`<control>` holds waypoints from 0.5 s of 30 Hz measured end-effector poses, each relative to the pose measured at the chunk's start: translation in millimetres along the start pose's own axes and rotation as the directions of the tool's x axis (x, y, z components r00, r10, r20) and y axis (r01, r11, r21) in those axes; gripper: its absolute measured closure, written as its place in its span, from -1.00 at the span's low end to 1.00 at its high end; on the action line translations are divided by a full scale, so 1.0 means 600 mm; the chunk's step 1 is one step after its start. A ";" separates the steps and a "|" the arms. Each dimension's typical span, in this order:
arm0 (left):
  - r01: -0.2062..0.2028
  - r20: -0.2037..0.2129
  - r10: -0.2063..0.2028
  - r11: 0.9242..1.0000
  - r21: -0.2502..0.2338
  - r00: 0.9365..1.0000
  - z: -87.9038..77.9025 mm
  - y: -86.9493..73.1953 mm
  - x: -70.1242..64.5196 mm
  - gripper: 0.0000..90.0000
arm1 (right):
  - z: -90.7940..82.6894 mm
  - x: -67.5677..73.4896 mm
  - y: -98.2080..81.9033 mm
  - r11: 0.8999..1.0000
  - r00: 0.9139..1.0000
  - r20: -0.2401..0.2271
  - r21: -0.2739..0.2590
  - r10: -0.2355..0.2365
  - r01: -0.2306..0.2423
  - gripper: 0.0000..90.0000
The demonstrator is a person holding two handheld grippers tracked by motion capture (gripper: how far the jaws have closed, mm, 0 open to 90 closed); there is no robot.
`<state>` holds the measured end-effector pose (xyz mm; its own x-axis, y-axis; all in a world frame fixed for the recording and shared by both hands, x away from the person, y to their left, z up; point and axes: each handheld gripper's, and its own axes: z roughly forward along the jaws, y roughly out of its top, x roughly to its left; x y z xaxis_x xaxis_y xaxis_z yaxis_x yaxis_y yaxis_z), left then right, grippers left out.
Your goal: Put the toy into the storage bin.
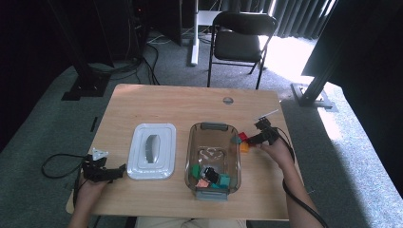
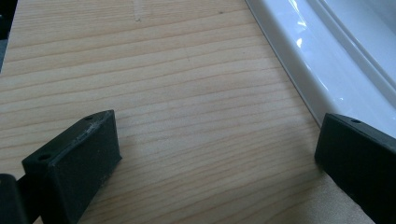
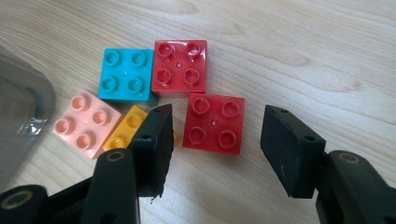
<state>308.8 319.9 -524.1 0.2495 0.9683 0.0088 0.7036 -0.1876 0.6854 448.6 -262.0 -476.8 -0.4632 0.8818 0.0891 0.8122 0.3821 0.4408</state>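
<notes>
My right gripper (image 3: 215, 135) hangs open over a group of bricks on the wooden table. A red brick (image 3: 212, 116) lies between its jaws with a gap on each side. Behind it lie a second red brick (image 3: 180, 66) and a teal brick (image 3: 125, 74); a pink brick (image 3: 84, 122) and a yellow brick (image 3: 123, 133) sit to the left. In the high view the right gripper (image 1: 254, 139) is just right of the clear container (image 1: 214, 127). My left gripper (image 2: 217, 144) rests open on the table beside the white lid (image 2: 336, 60), with nothing between its jaws.
The clear container holds several bricks (image 1: 211, 176) at its near end. The white lid (image 1: 152, 151) lies flat left of it, with the left gripper (image 1: 121, 169) at its near left corner. A black chair (image 1: 240, 38) stands beyond the table (image 1: 190, 102).
</notes>
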 end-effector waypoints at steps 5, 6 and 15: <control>0.000 0.000 0.000 1.000 0.000 1.000 0.000 0.000 0.000 -0.99 | 0.012 -0.001 0.005 1.000 1.000 0.012 0.031 -0.005 0.005 0.08; 0.000 0.000 0.000 1.000 0.000 1.000 0.000 0.000 0.000 -0.99 | 0.015 -0.001 0.005 0.999 1.000 0.015 0.042 -0.005 0.004 0.11; 0.000 0.000 0.000 1.000 0.000 1.000 0.000 0.000 0.000 -0.99 | 0.023 0.001 0.002 0.998 0.999 0.027 0.061 -0.027 0.025 0.30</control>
<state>308.8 319.9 -524.1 0.2497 0.9683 0.0092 0.7033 -0.1879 0.6856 454.1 -257.3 -488.9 -0.4749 0.8785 0.0528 0.8204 0.4202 0.3879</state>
